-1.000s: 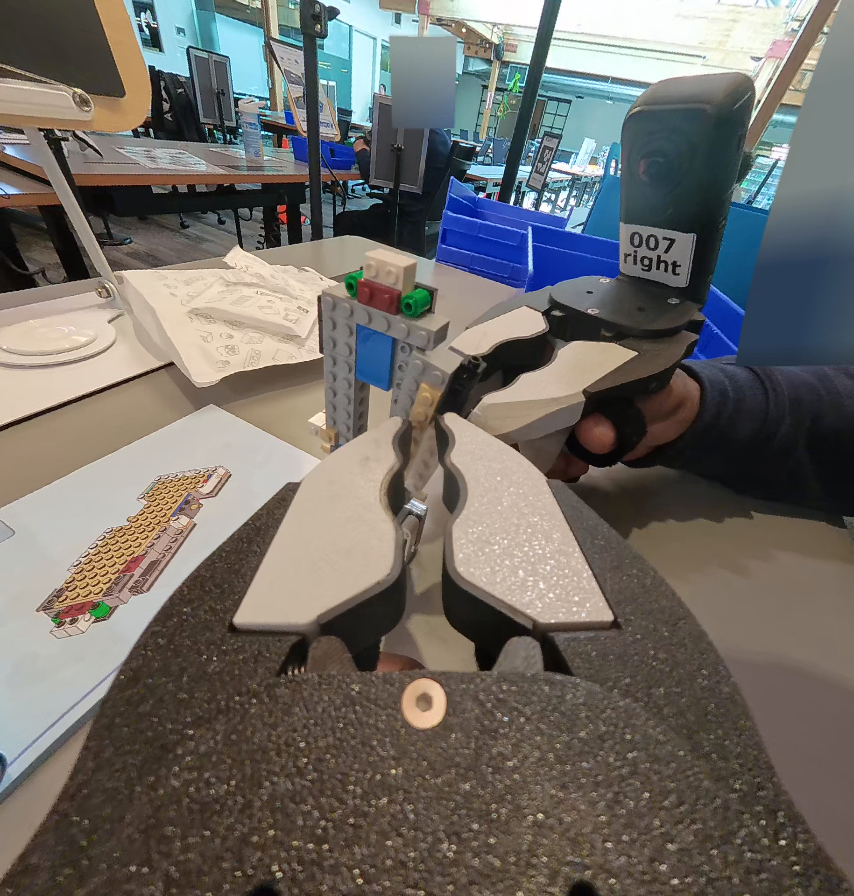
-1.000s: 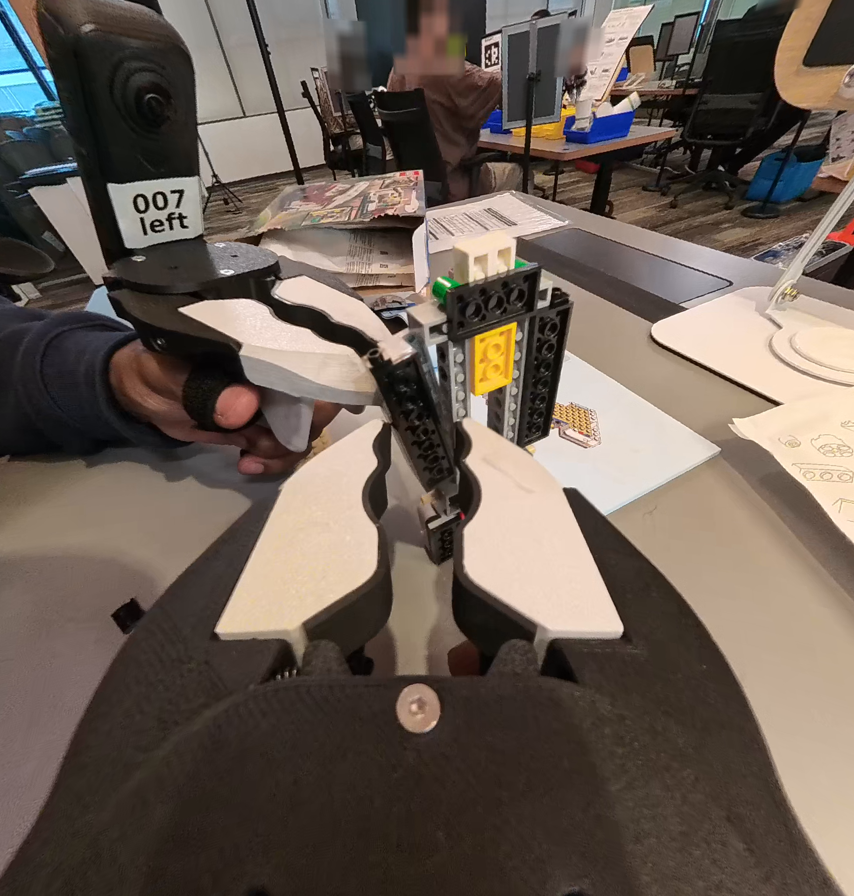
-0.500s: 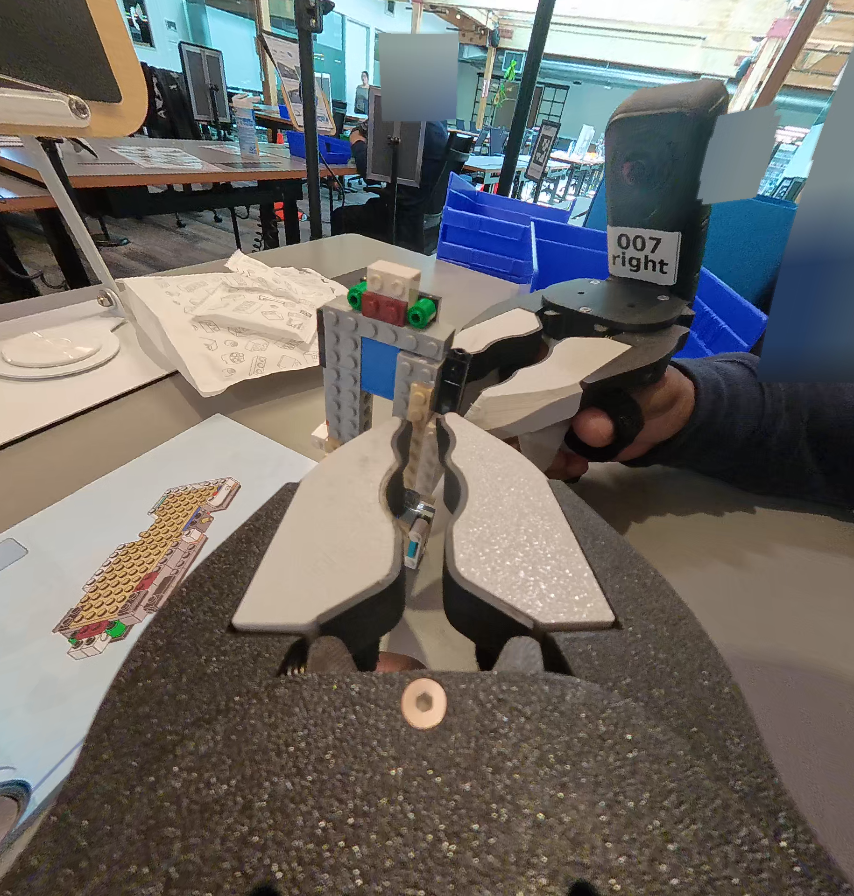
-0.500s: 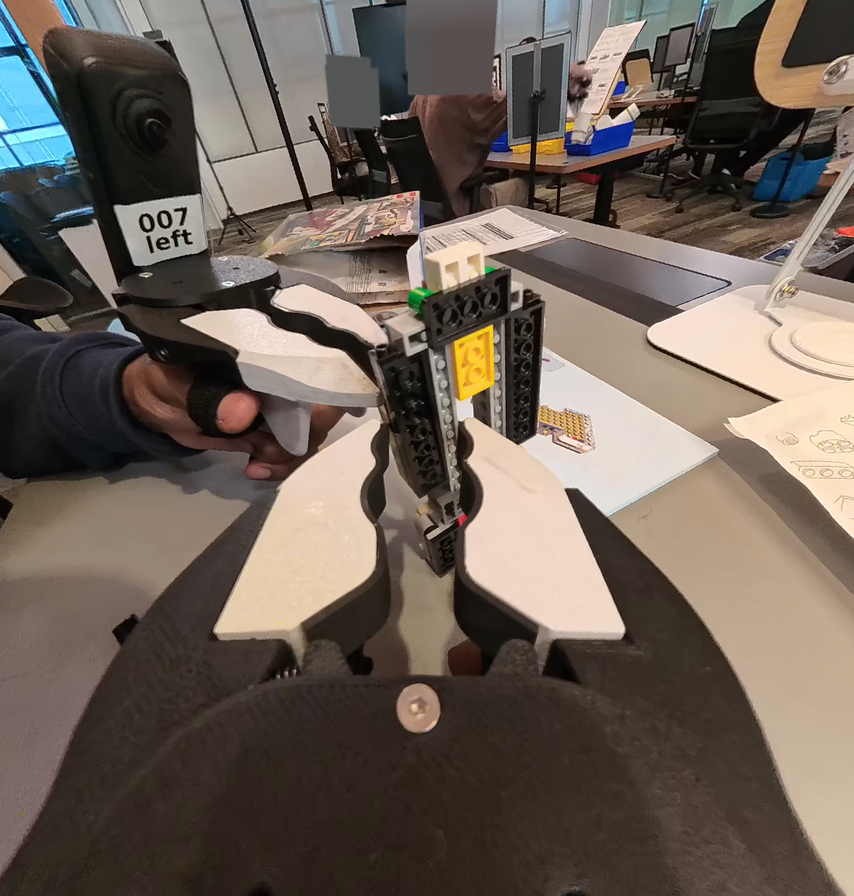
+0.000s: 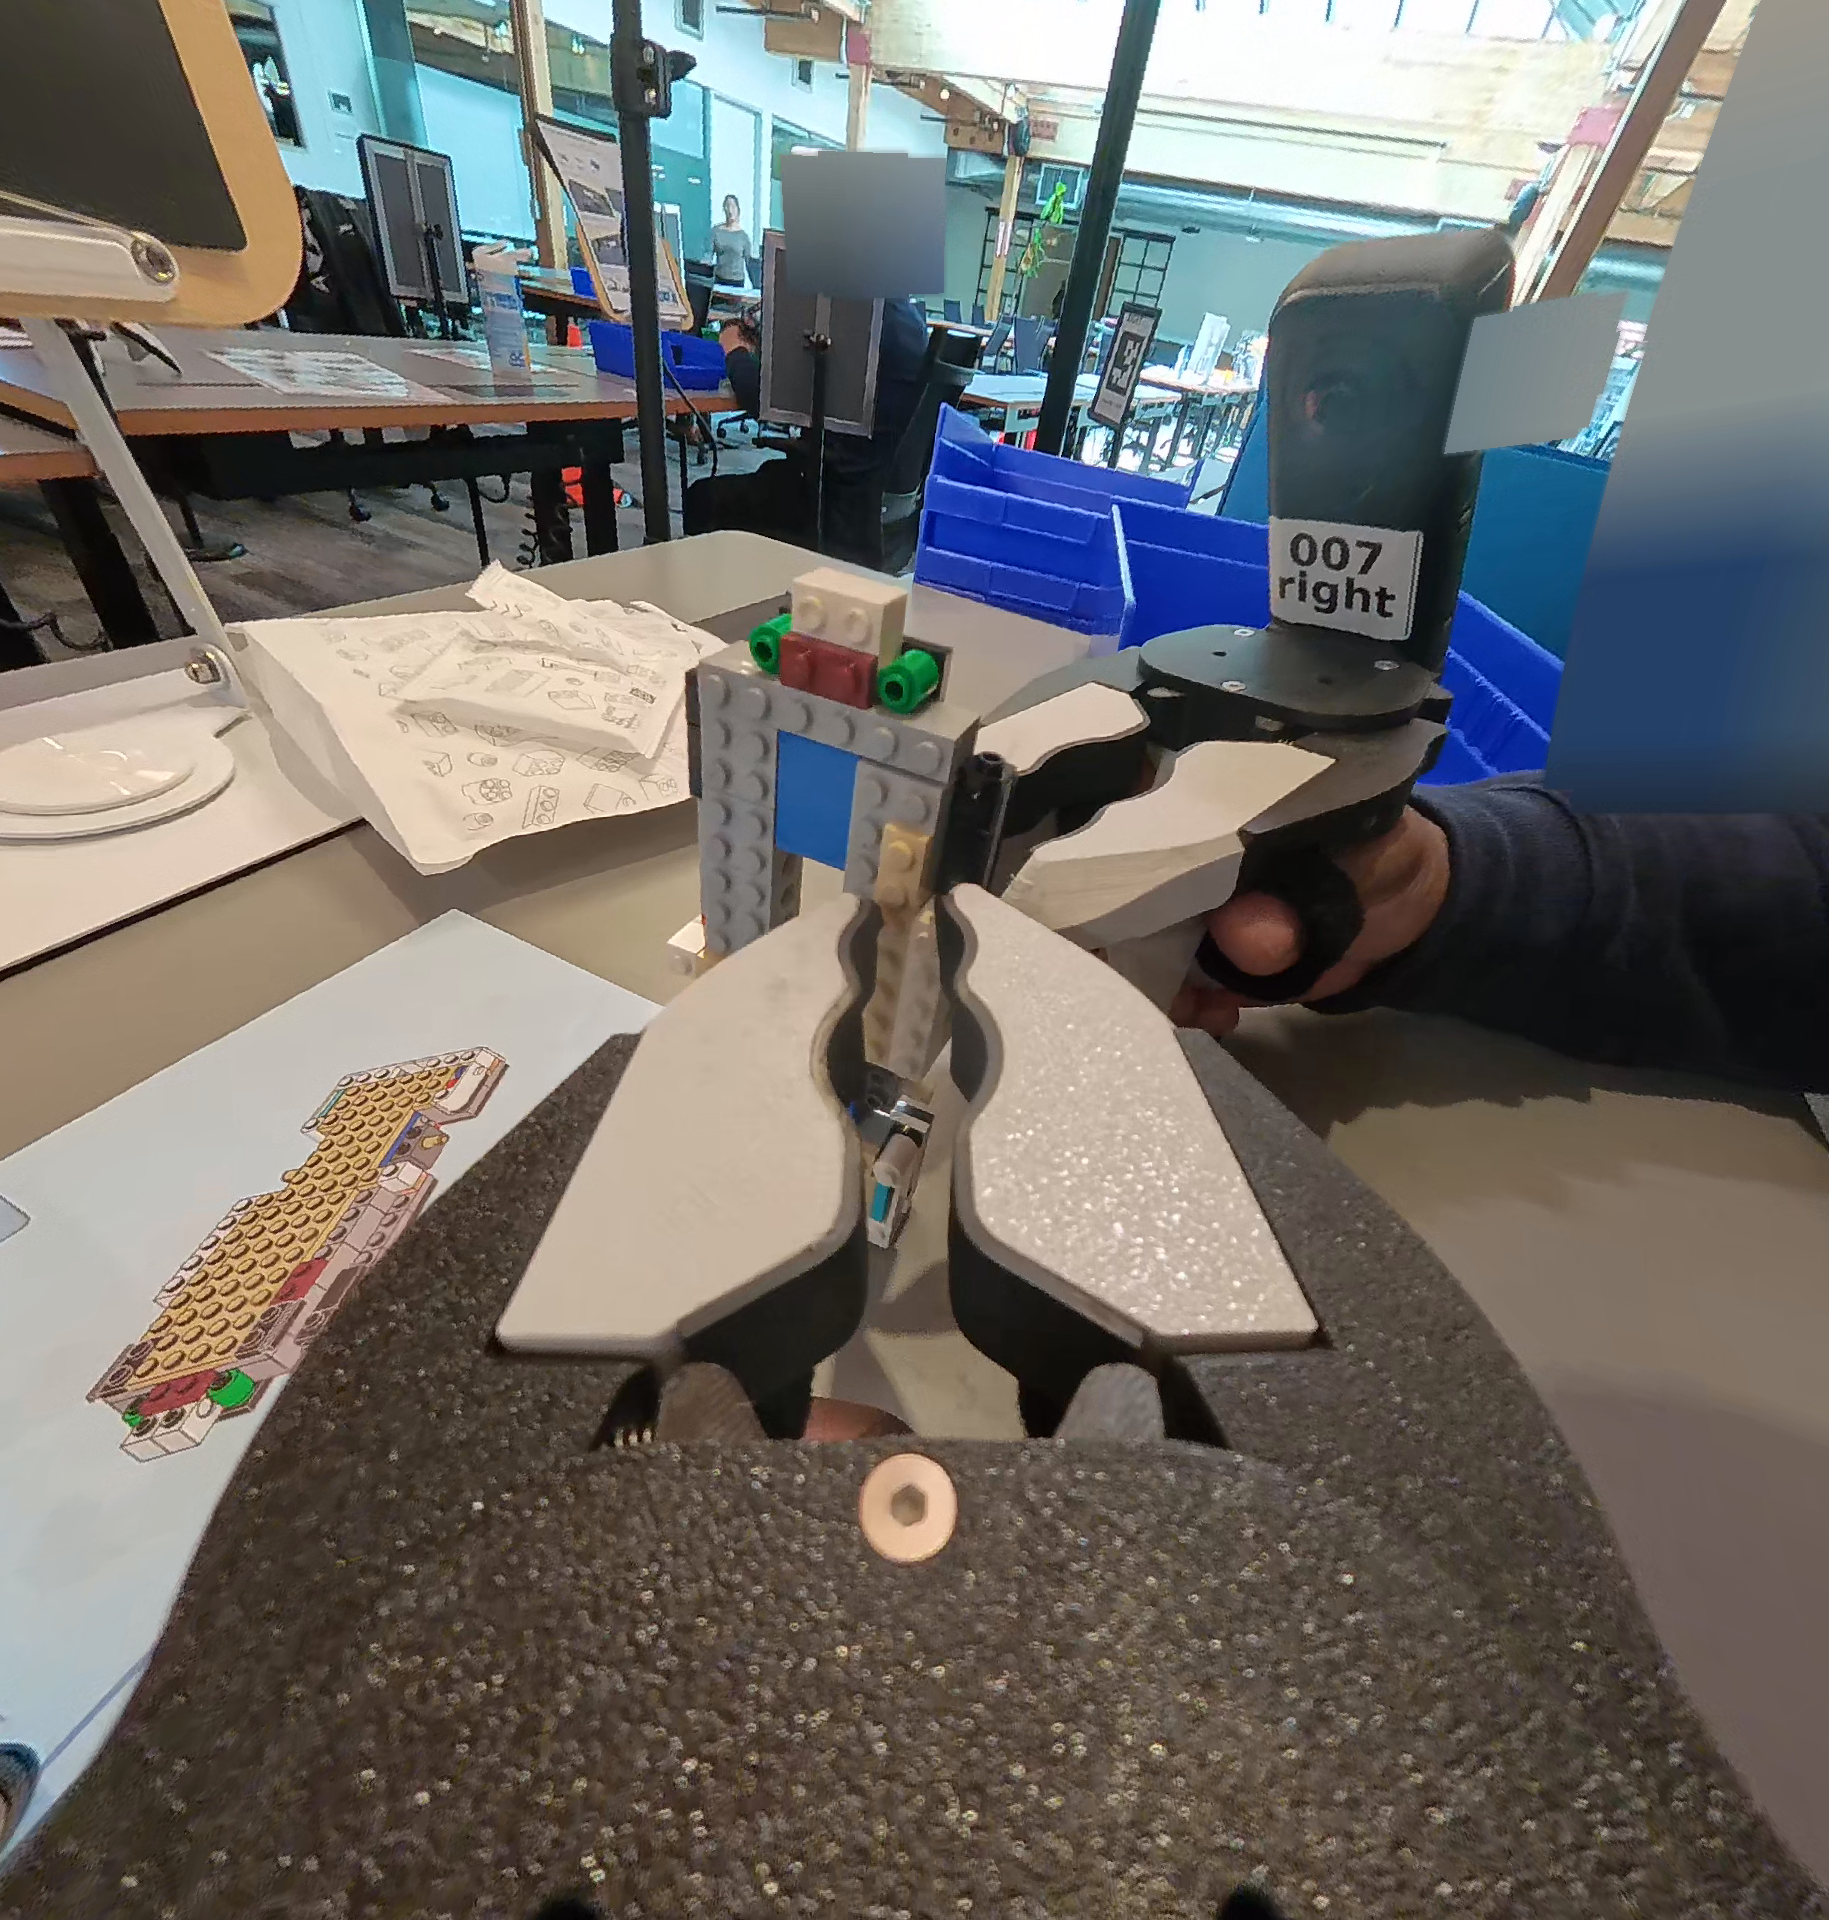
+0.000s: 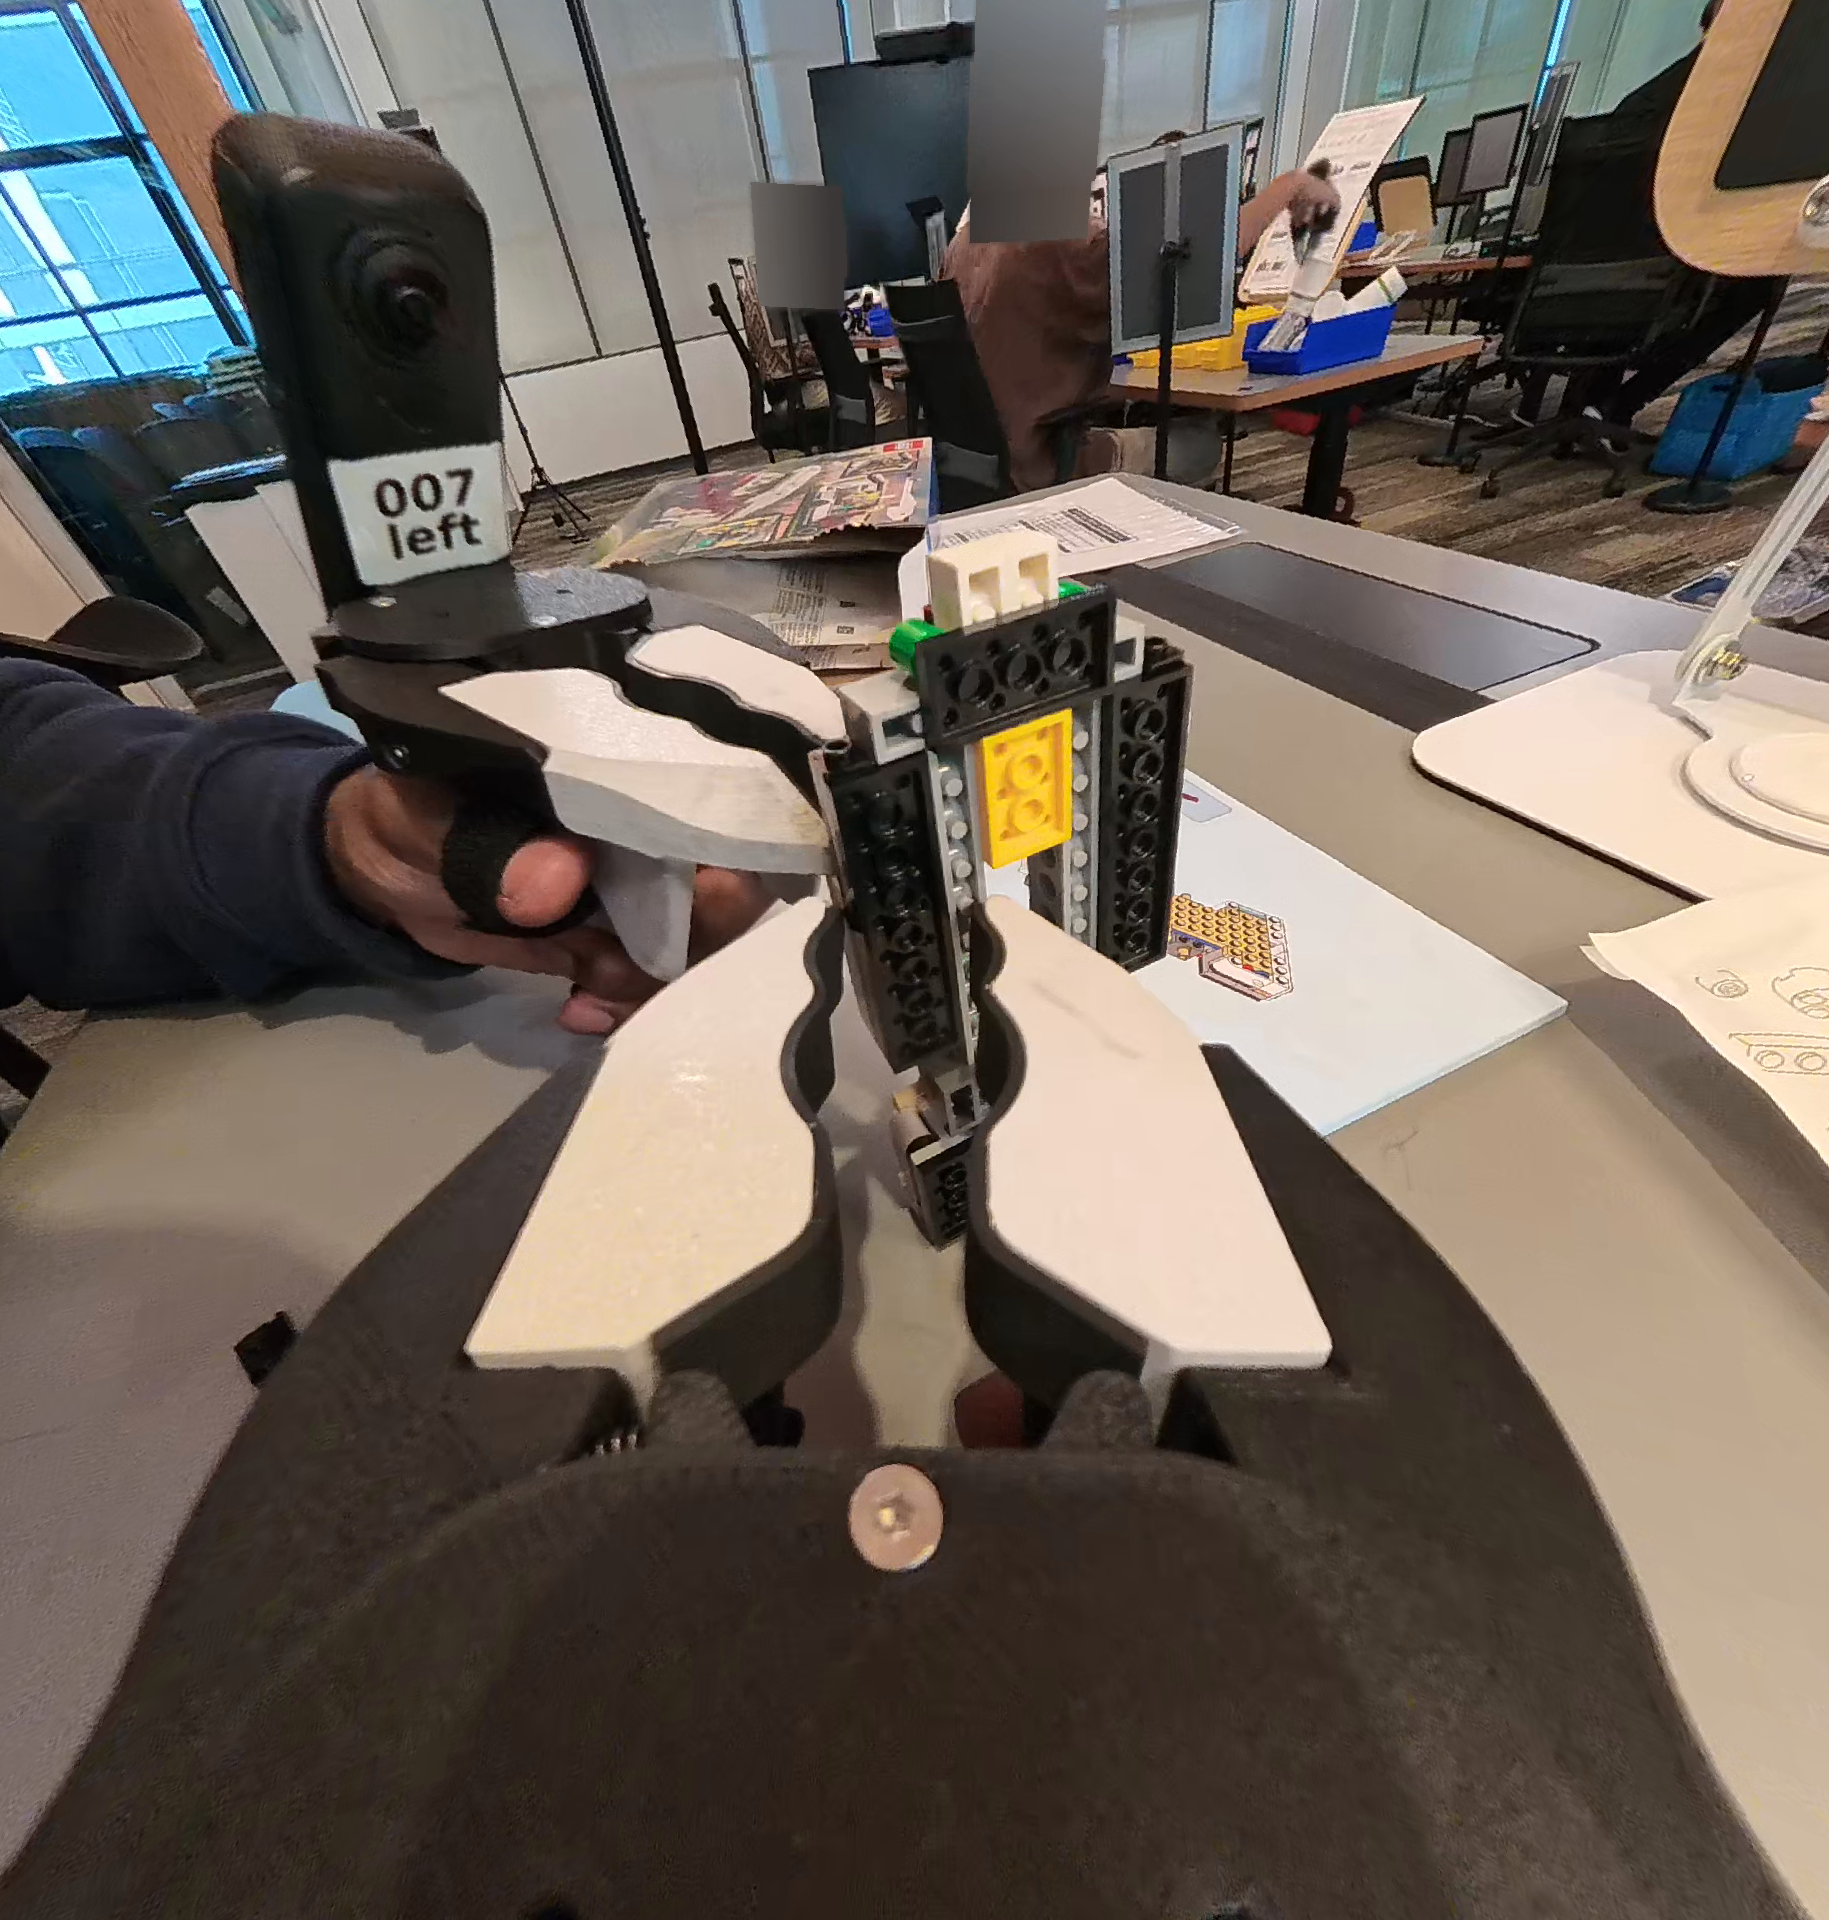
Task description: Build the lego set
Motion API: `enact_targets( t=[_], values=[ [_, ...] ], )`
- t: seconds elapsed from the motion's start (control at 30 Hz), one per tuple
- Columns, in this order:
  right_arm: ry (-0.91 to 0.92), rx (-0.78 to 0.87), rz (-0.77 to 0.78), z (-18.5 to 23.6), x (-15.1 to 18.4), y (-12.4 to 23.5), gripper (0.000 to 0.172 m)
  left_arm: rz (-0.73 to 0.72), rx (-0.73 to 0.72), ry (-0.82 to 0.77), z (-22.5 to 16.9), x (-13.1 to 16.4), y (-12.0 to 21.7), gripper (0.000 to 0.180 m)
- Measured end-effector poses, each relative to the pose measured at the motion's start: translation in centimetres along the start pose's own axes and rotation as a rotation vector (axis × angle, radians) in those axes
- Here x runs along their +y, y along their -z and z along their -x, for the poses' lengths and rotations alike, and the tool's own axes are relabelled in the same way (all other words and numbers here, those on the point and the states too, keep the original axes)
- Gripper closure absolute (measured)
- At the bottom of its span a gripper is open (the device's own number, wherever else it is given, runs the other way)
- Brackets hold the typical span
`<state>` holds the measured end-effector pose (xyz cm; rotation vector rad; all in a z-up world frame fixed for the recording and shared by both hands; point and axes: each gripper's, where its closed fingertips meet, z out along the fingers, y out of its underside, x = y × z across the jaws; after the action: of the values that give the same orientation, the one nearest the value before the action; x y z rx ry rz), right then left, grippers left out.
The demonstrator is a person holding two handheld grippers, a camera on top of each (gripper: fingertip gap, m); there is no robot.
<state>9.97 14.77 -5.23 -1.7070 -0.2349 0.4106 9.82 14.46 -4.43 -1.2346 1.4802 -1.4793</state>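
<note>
A brick model (image 5: 744, 769) of grey plates with a blue panel, green studs, a dark red brick and a white brick stands upright above the table. From the right wrist view it shows its black underside with a yellow brick (image 6: 1024, 784). My left gripper (image 5: 899, 904) is shut on the model's lower tan and grey strip. It comes in from the left in the right wrist view (image 6: 832, 790). My right gripper (image 6: 905, 920) is shut on the black and grey leg of the same model. It comes in from the right in the left wrist view (image 5: 993, 810).
A light blue instruction sheet (image 5: 162, 1195) lies at the left on the grey table (image 5: 1512, 1247). White printed paper bags (image 5: 494, 707) and a white lamp base (image 5: 89, 779) are behind it. Blue bins (image 5: 1045, 540) stand at the back. Papers (image 6: 775, 509) lie beyond the model.
Both grippers kept their hold on the model. The model swung from a lean to nearly upright and shifted a little with both grippers.
</note>
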Motion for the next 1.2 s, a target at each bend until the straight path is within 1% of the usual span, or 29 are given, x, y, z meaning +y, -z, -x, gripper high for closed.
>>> enact_targets(
  t=[0.23, 0.4, 0.5, 0.67, 1.1, 1.2],
  values=[
    [0.021, 0.009, -0.008, 0.05, -0.04, -0.01, 0.15, -0.029, 0.016, -0.023, 0.09, -0.03, 0.0, 0.169],
    [0.032, 0.02, -0.011, 0.13, -0.02, 0.02, 0.151, -0.011, 0.008, -0.045, -0.02, 0.03, 0.04, 0.167],
    [0.026, 0.022, -0.015, 0.08, -0.04, 0.07, 0.151, 0.013, 0.018, -0.054, -0.21, 0.26, -0.02, 0.16],
    [0.019, 0.019, -0.019, 0.11, -0.02, 0.07, 0.152, 0.014, 0.035, -0.054, -0.34, 0.28, -0.05, 0.161],
    [-0.022, -0.063, -0.023, 0.16, -0.04, 0.17, 0.152, 0.057, 0.111, -0.115, -0.47, 0.51, -0.02, 0.16],
    [-0.019, -0.094, -0.014, 0.45, -0.03, 0.19, 0.149, 0.053, 0.14, -0.107, -0.43, 0.52, 0.07, 0.16]
  ],
)
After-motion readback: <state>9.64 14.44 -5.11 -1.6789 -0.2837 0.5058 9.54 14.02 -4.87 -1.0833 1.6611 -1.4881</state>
